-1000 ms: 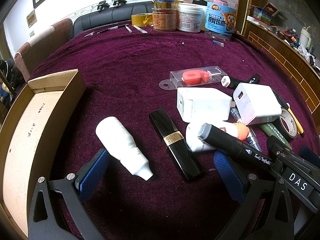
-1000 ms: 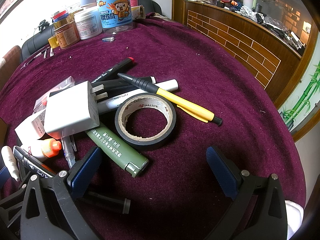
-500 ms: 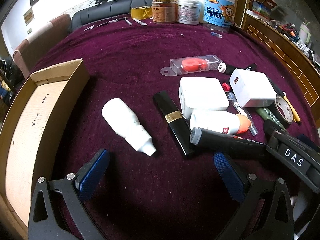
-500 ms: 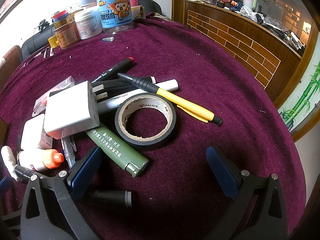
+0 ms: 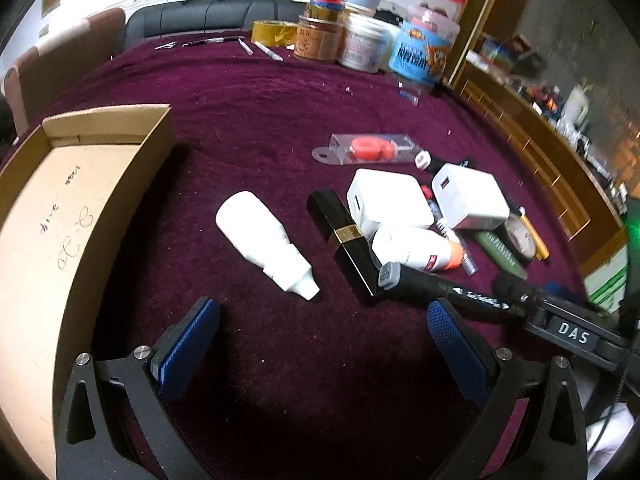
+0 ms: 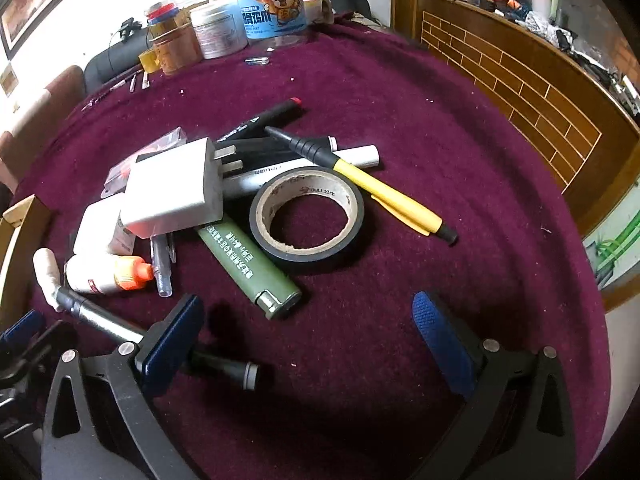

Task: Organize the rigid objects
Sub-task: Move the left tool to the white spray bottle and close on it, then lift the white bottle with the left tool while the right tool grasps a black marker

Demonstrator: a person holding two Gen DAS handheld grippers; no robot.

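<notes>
Clutter sits heaped at the right, likely awaiting sorting into the cardboard box at the left. The left gripper gapes wide and empty above bare cloth, facing the white bottle, which lies flat, nozzle towards the gripper, long axis slanting (an easy crosswise pinch). The right gripper is equally wide, holding nothing, near the green lighter.

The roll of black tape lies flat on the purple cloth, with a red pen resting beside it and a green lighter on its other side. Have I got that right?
Nearly. The pen is yellow with a black grip and tip, not red, as the right wrist view shows. The rest holds: the roll of black tape lies flat on the purple cloth, and the green lighter sits on its other side.
</notes>
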